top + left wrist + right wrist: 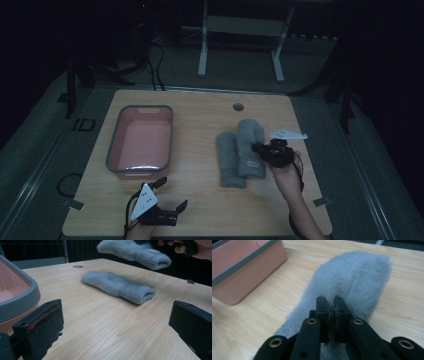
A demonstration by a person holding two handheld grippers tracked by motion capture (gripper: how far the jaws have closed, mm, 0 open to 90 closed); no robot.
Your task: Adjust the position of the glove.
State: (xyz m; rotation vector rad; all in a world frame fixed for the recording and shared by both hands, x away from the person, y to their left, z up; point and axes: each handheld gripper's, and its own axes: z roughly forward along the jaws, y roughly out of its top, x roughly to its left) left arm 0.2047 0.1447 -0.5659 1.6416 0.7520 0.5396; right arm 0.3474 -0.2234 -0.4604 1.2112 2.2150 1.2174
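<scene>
Two grey knitted mittens are at the table's right half. One mitten [230, 160] [117, 286] lies flat on the wood. The other mitten [250, 137] [135, 251] [357, 277] hangs raised above the table, with my right gripper [260, 148] [332, 302] shut on its cuff edge; the fabric is pinched between the jaws. My left gripper [171, 193] [117, 315] rests near the front edge, open and holding nothing, pointing toward the lying mitten.
A pink basin with a grey rim [114, 145] [22, 300] [244, 272] stands at the table's left, just beyond the left gripper. A round cable hole [238, 107] sits near the far edge. A white desk frame [202, 50] stands behind the table.
</scene>
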